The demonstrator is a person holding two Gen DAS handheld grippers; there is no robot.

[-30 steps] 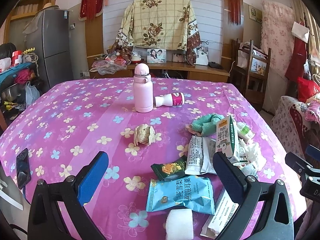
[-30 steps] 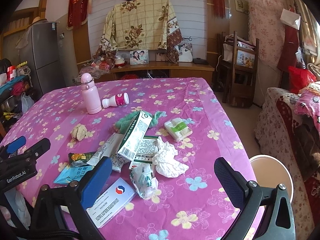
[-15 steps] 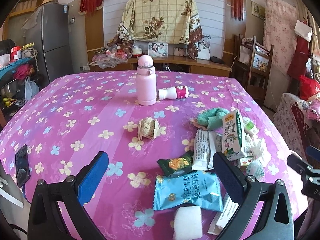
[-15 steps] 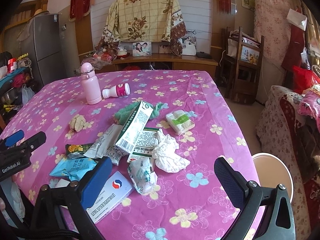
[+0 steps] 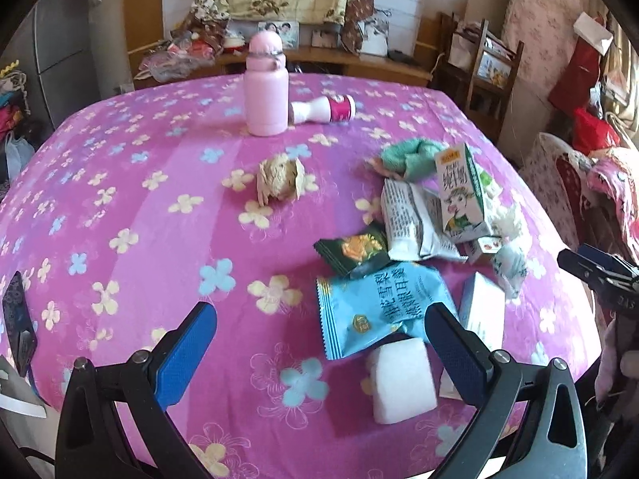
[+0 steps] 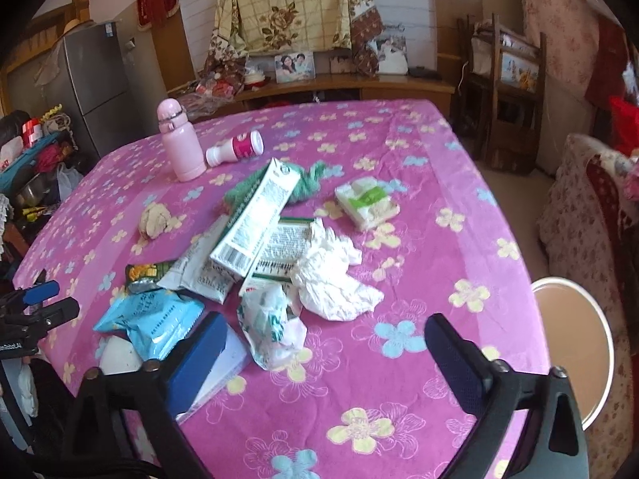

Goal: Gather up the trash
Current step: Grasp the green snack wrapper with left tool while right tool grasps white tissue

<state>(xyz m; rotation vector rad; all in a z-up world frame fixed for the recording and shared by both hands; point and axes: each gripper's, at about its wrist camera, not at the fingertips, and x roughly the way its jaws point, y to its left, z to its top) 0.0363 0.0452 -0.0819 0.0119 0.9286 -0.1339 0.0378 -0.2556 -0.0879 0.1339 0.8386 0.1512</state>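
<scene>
Left wrist view: the left gripper [image 5: 319, 343] hangs above the pink flowered tablecloth [image 5: 131, 207], jaws spread wide with nothing between the pads. Trash lies clustered to the right: a blue snack bag [image 5: 379, 307], a white foam block [image 5: 401, 379], a green wrapper [image 5: 353, 249] and a milk carton [image 5: 459, 195]. A crumpled paper ball [image 5: 279, 179] sits apart, nearer the pink bottle [image 5: 266, 92]. Right wrist view: the right gripper [image 6: 323, 347], its jaws just narrowed slightly yet wide apart, holds nothing; a crumpled plastic bag [image 6: 271, 327] and white tissue [image 6: 331, 275] lie just ahead.
</scene>
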